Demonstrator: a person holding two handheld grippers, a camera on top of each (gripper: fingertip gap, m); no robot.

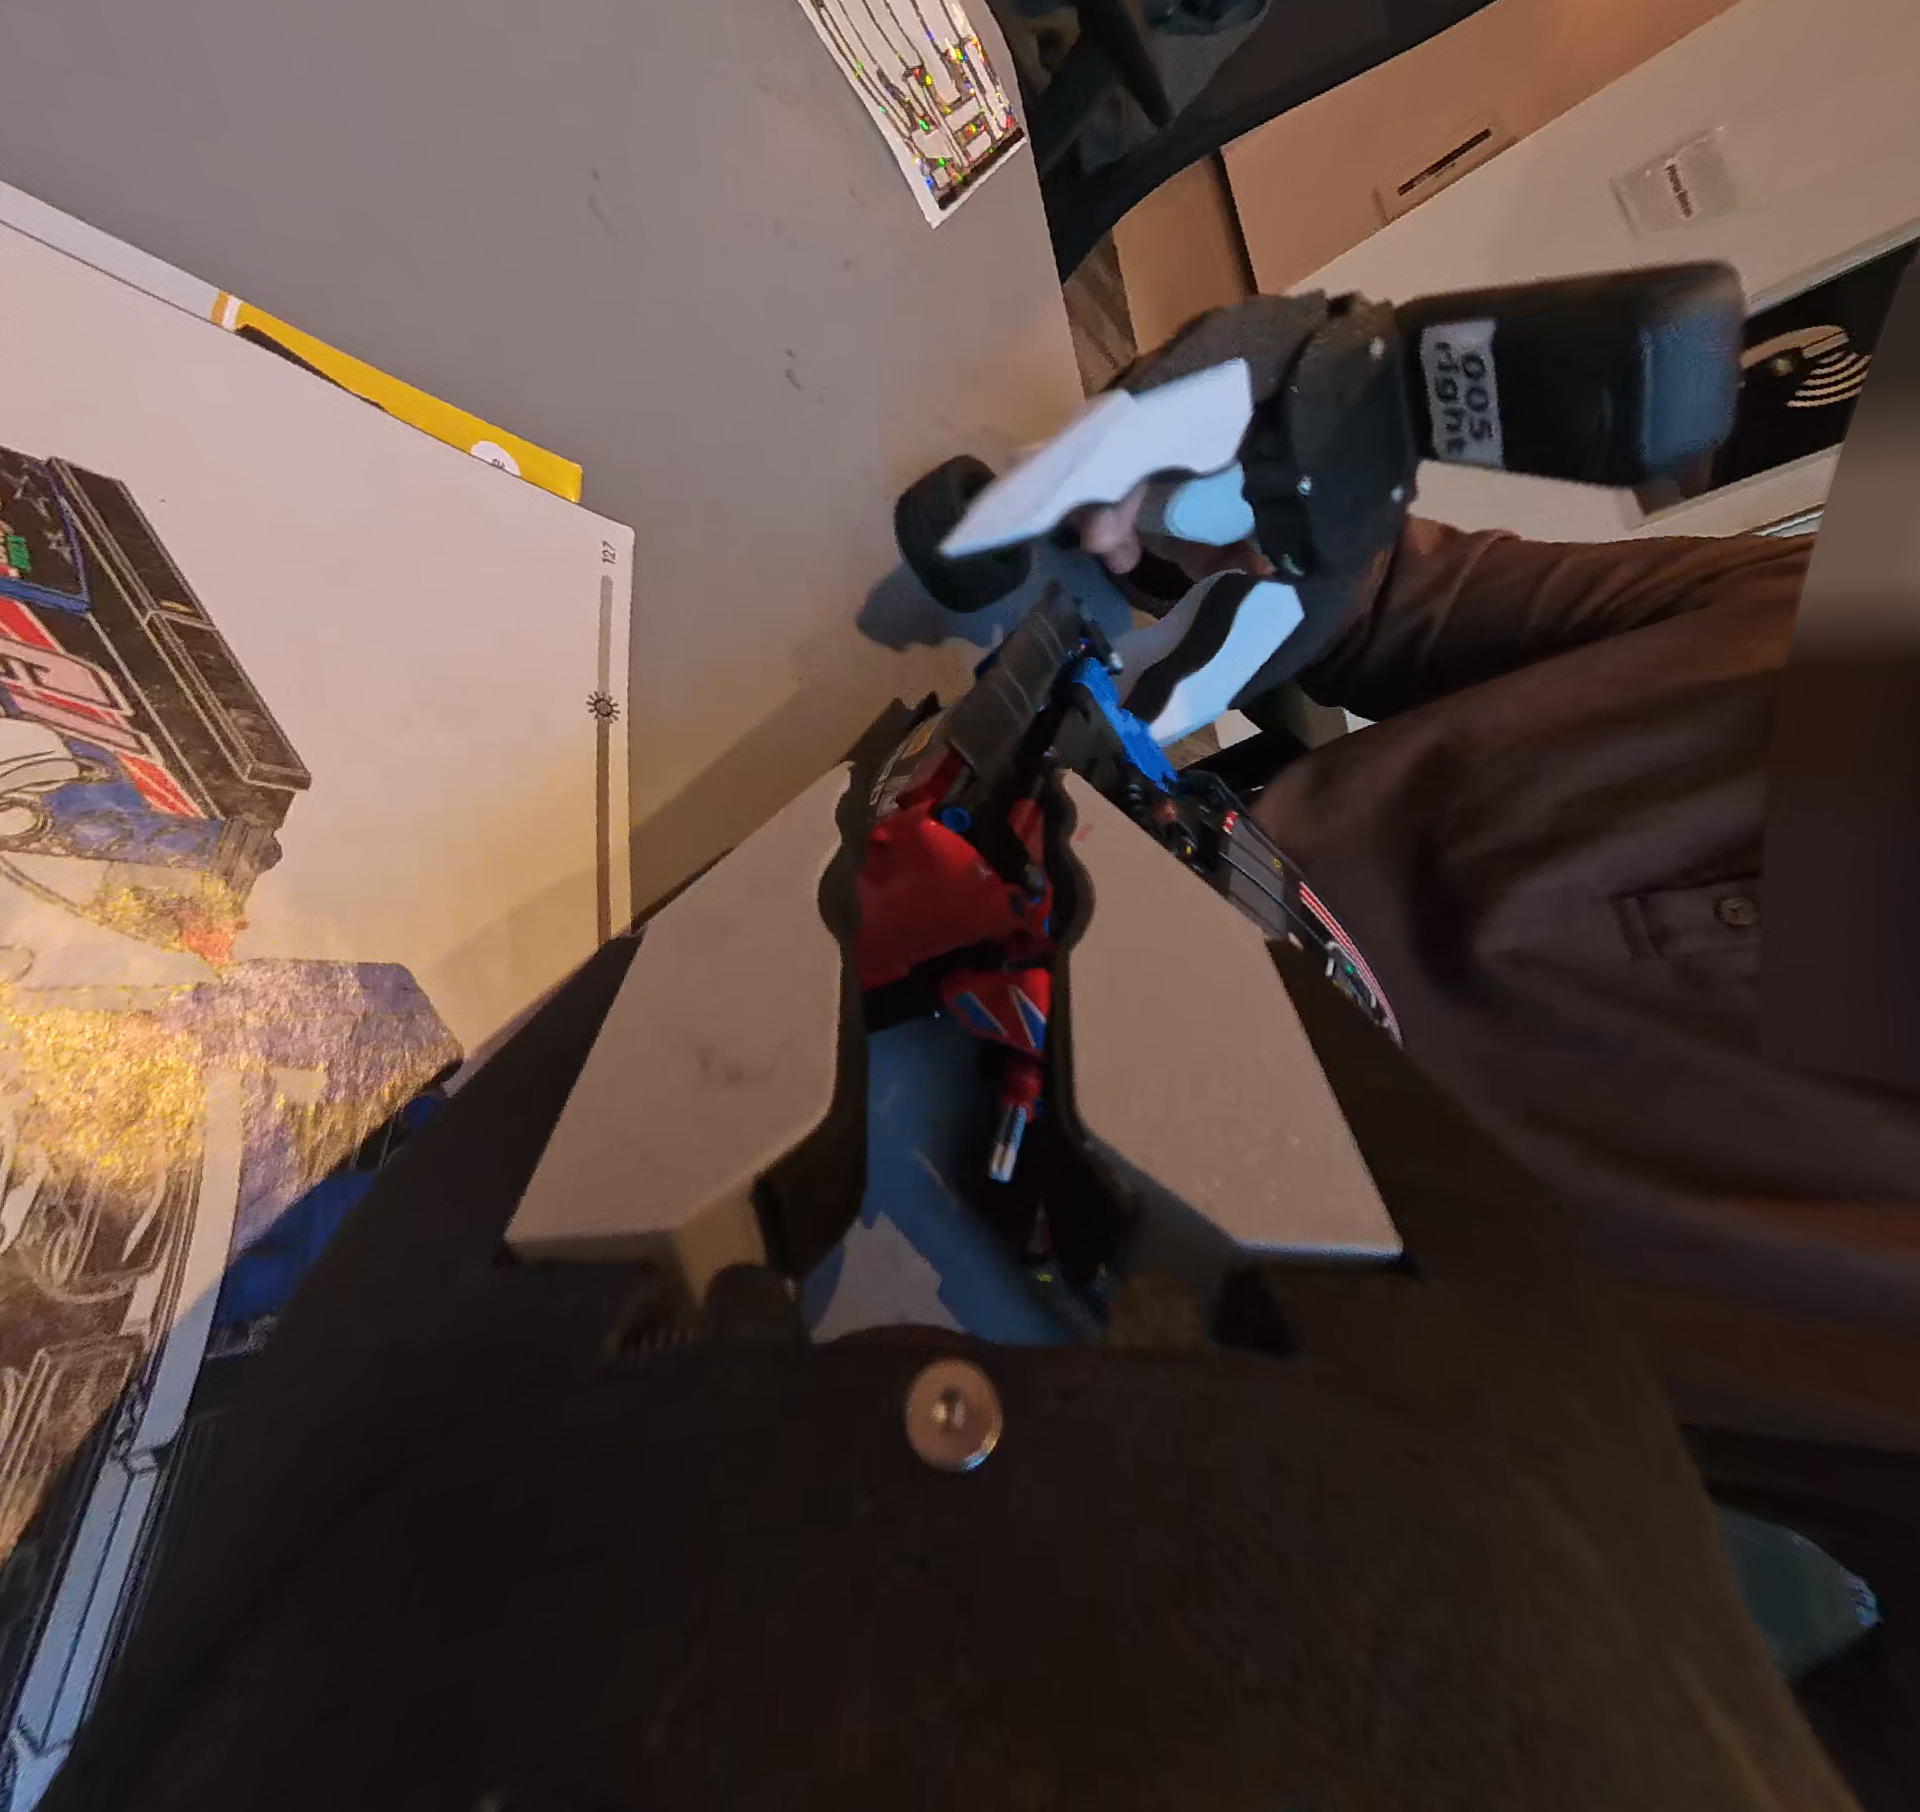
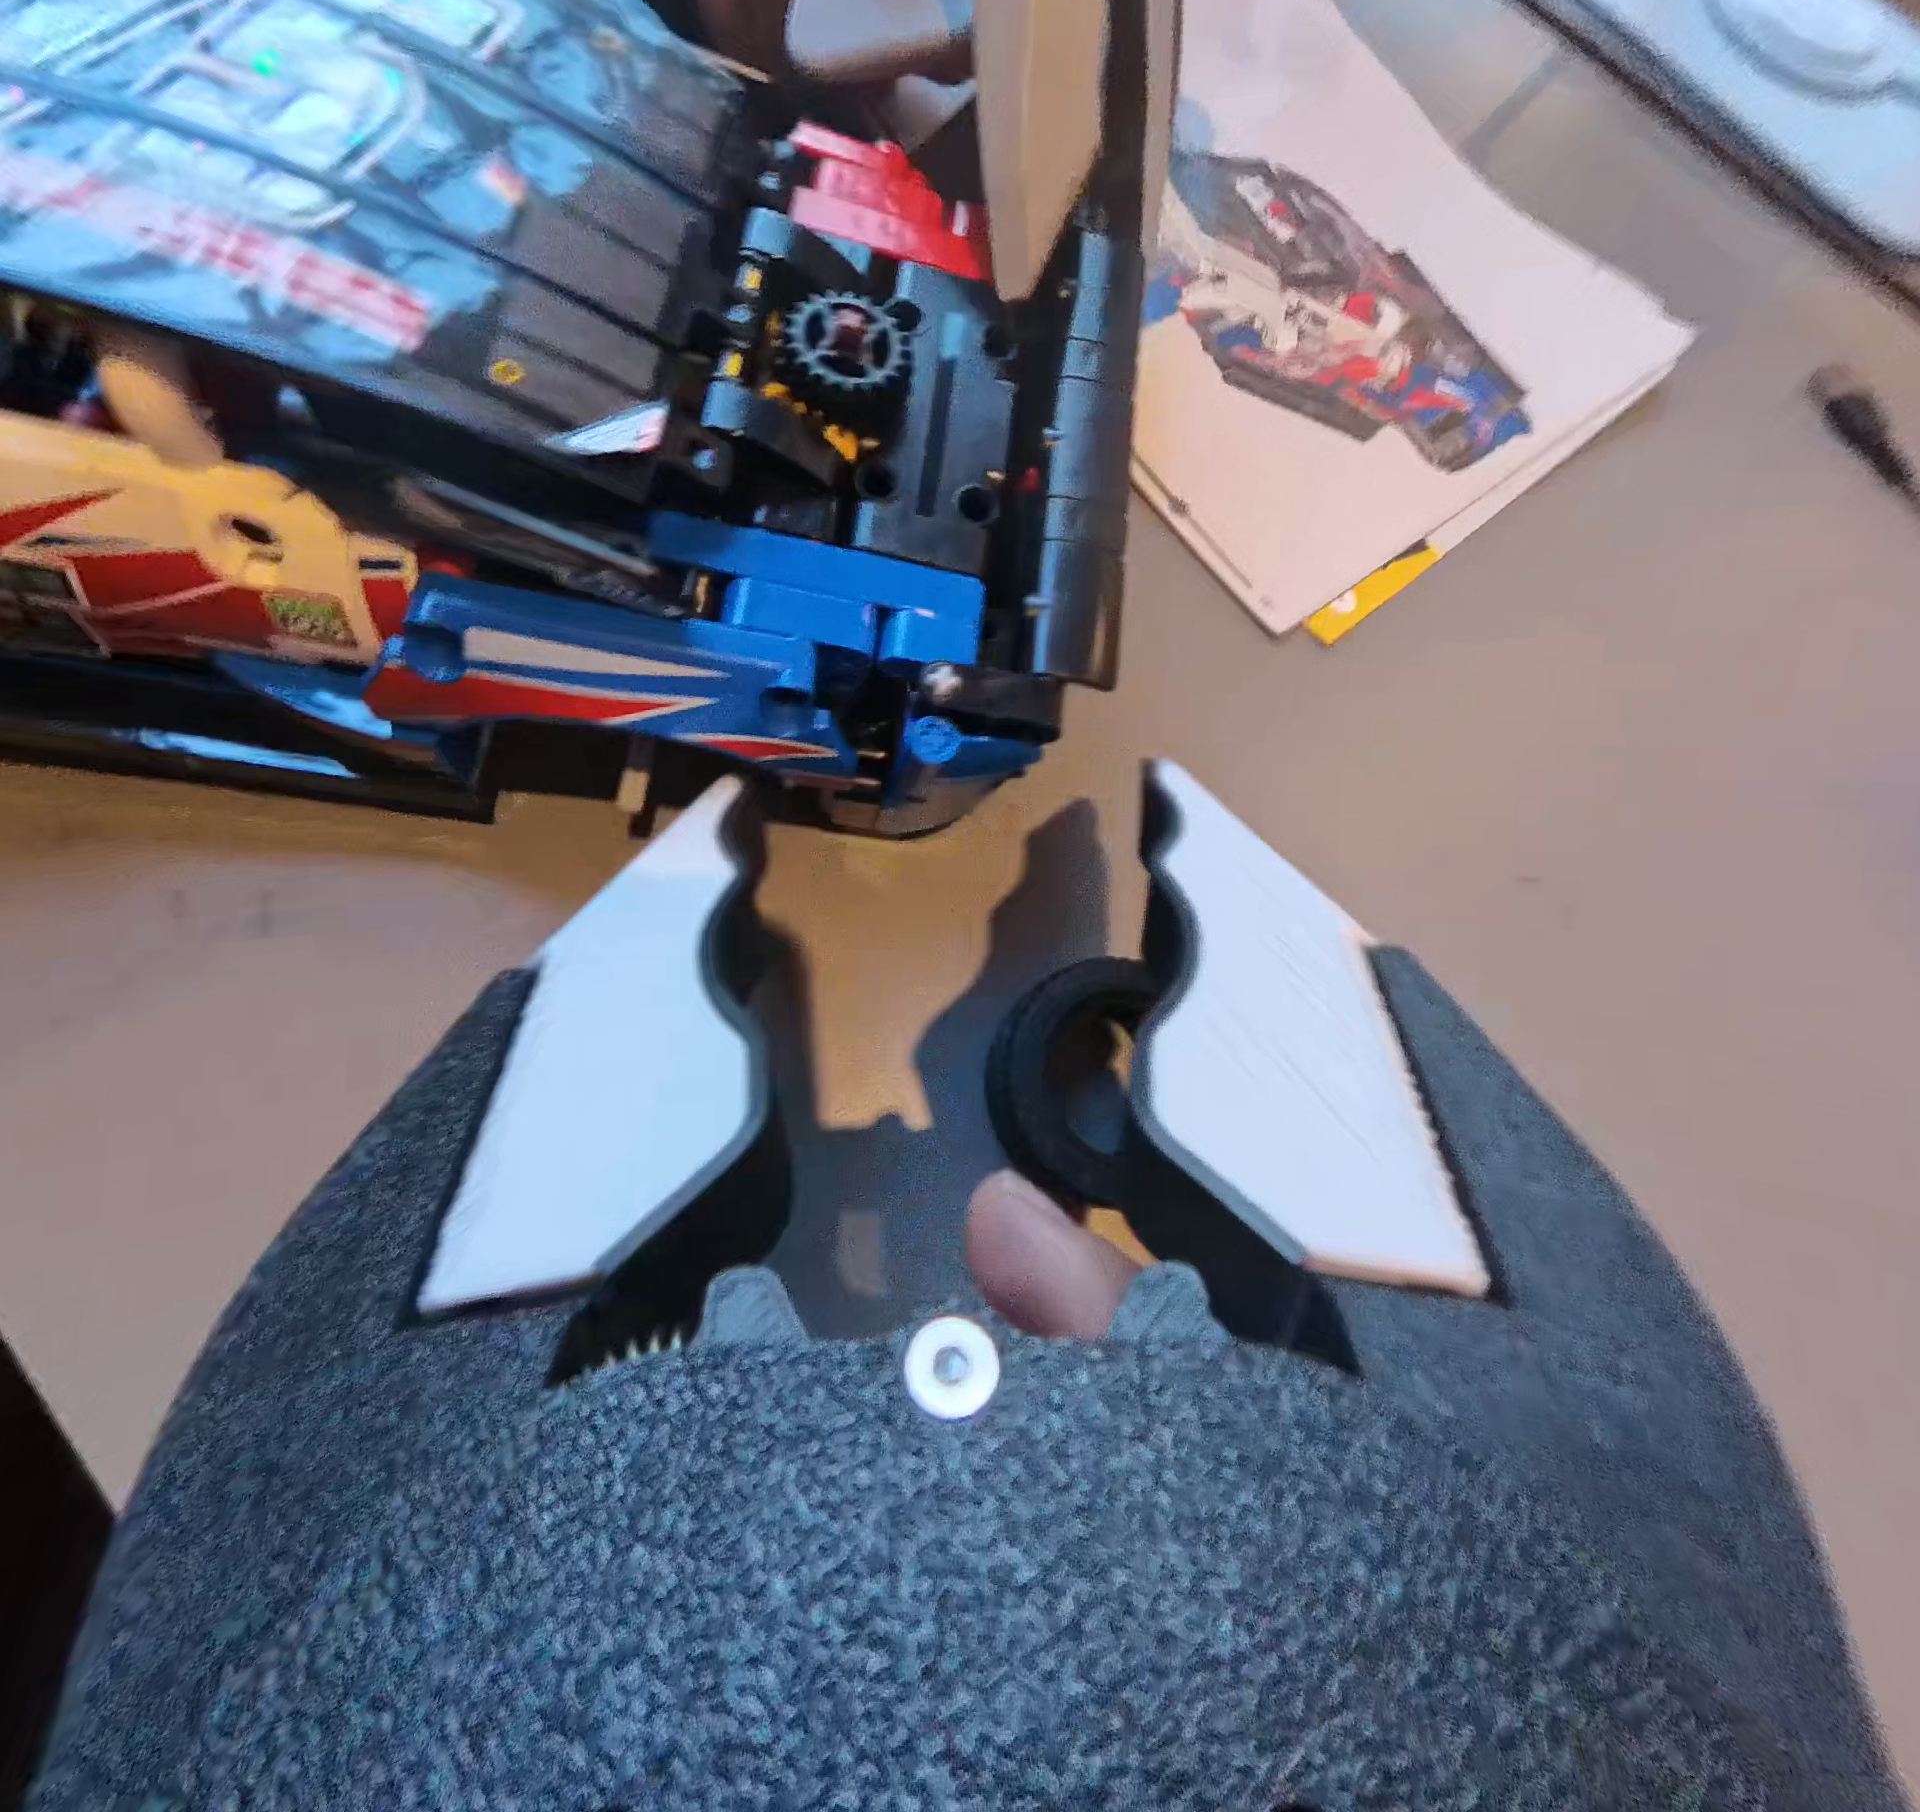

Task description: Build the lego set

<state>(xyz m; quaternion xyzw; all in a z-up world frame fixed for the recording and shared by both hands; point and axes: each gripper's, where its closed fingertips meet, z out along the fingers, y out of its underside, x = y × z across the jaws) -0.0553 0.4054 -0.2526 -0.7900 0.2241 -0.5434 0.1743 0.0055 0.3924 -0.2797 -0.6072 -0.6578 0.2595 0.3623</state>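
Note:
The lego car [image 1: 951,905], red, blue and black, is clamped between my left gripper's [image 1: 958,791] fingers, which are shut on its end. In the right wrist view the car [image 2: 790,578] lies on the tan table with a black gear showing, and the left gripper's white fingers [image 2: 1039,100] pinch its end from above. My right gripper [image 2: 940,786] is open just short of the car's blue corner. A loose black tyre [image 2: 1060,1087] sits against the inside of its right finger, partly hidden by it. In the left wrist view the tyre [image 1: 956,536] is at the right gripper's [image 1: 1049,619] upper fingertip.
The open instruction booklet [image 1: 343,682] lies to the left and shows beyond the car in the right wrist view [image 2: 1455,308], over a yellow one [image 2: 1371,599]. A sticker sheet [image 1: 894,37] lies at the far table edge. A person's brown sleeve [image 1: 1558,827] is close on the right. About 8 centimeters separates my left fingertips from my right.

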